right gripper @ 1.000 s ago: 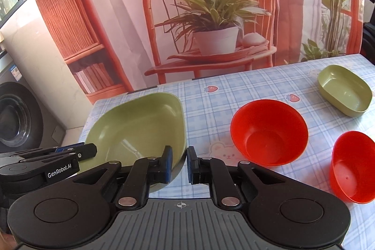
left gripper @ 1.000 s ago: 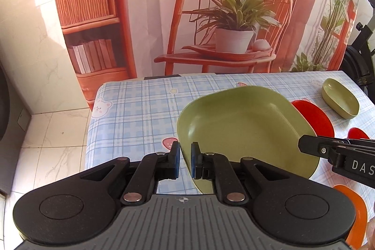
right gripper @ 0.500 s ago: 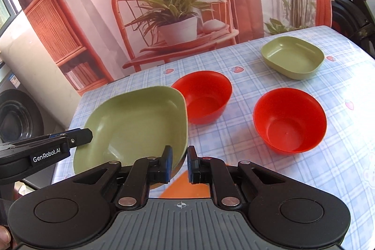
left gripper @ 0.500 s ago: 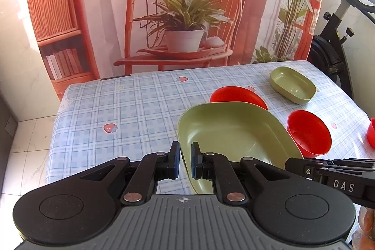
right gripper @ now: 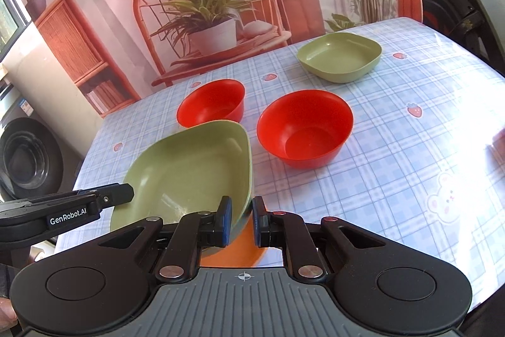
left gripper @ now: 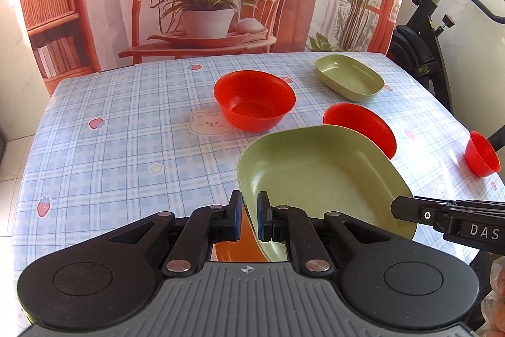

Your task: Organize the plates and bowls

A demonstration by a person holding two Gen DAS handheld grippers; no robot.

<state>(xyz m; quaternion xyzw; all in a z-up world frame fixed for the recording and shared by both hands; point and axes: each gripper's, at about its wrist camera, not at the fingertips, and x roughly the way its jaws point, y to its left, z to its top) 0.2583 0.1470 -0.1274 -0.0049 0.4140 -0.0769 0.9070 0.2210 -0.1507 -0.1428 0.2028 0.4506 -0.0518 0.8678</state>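
Note:
A large green plate (left gripper: 318, 176) hangs above the table between both grippers. My left gripper (left gripper: 249, 218) is shut on its near-left rim. My right gripper (right gripper: 240, 218) straddles the opposite rim (right gripper: 246, 179) with a wider gap, still touching it. An orange plate (right gripper: 233, 255) lies on the table under the green one; it also shows in the left wrist view (left gripper: 233, 248). Two red bowls (right gripper: 304, 128) (right gripper: 211, 106) and a small green dish (right gripper: 339, 57) stand farther back. A small red bowl (left gripper: 481, 153) sits at the right edge.
The table wears a blue checked cloth (left gripper: 126, 147). A printed backdrop with a chair and plant (left gripper: 208, 5) hangs behind it. An exercise bike (left gripper: 435, 21) stands at the right, a washing machine (right gripper: 28, 160) at the left.
Both grippers have carried the green plate to the right and nearer, over the orange plate. The right jaws now stand wider apart on the rim than before.

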